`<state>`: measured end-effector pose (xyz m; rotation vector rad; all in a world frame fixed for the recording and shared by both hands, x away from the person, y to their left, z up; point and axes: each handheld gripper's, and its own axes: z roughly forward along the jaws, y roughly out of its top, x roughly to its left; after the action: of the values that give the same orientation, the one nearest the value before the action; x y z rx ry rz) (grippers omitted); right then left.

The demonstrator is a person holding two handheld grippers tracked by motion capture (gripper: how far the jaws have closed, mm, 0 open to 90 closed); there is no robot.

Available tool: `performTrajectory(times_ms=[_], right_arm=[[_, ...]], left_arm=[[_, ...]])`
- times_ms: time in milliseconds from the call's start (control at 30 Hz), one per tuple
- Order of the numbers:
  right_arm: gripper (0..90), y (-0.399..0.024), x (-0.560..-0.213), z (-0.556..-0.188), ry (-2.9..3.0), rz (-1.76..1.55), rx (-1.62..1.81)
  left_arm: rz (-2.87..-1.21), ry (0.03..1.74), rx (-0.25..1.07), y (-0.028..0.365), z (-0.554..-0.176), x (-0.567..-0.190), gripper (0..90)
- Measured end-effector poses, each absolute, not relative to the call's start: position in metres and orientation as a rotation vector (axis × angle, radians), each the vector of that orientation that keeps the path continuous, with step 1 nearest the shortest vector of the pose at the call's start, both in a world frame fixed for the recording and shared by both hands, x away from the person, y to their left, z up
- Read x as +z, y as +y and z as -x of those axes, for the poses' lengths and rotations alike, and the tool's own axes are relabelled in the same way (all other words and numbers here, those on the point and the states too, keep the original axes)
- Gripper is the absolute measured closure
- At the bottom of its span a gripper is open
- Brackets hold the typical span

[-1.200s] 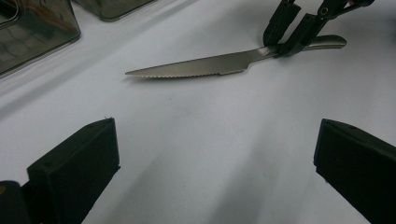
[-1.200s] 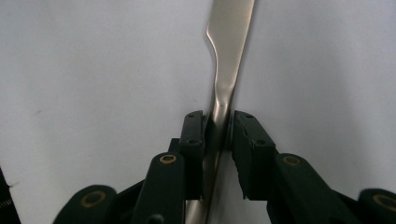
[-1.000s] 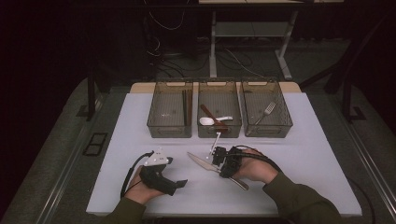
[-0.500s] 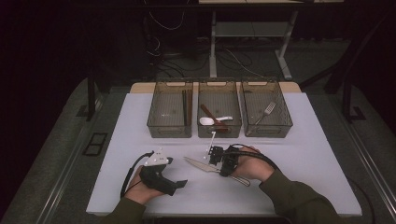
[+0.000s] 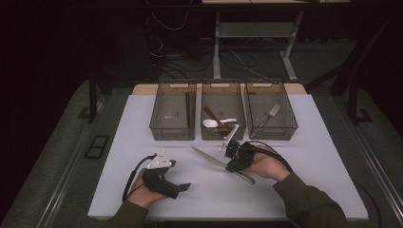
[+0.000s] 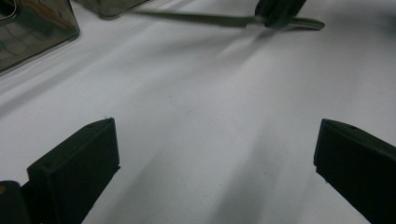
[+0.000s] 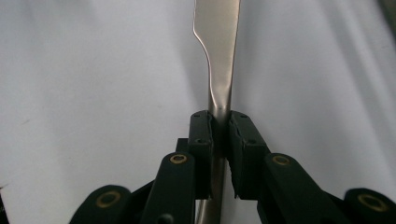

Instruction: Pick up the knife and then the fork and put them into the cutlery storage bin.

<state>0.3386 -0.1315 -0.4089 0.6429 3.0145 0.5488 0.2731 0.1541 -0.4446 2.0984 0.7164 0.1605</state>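
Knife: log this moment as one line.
right tool: shut on knife | left tool: open | bins: behind

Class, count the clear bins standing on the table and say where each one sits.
3, in a row at the table's far edge: left bin, middle bin, right bin. None seems hidden.
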Motion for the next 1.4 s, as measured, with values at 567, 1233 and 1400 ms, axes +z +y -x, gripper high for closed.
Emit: performTrajectory(times_ms=[567,1233,1400], right_arm=[[80.4,-0.17,-0.403,-0.35,2.896,-0.704,0.942],[80.4,-0.214,-0.375,-0.363,2.67,-0.824,1.23],[80.4,-0.224,-0.367,-0.366,2.626,-0.84,1.248]], left_arm=[[-2.093,0.715,0.157,0.155,-0.273,-0.445,0.0],[-2.069,0.707,0.158,0.158,-0.274,-0.445,0.0],[-2.061,0.704,0.162,0.159,-0.274,-0.445,0.0]])
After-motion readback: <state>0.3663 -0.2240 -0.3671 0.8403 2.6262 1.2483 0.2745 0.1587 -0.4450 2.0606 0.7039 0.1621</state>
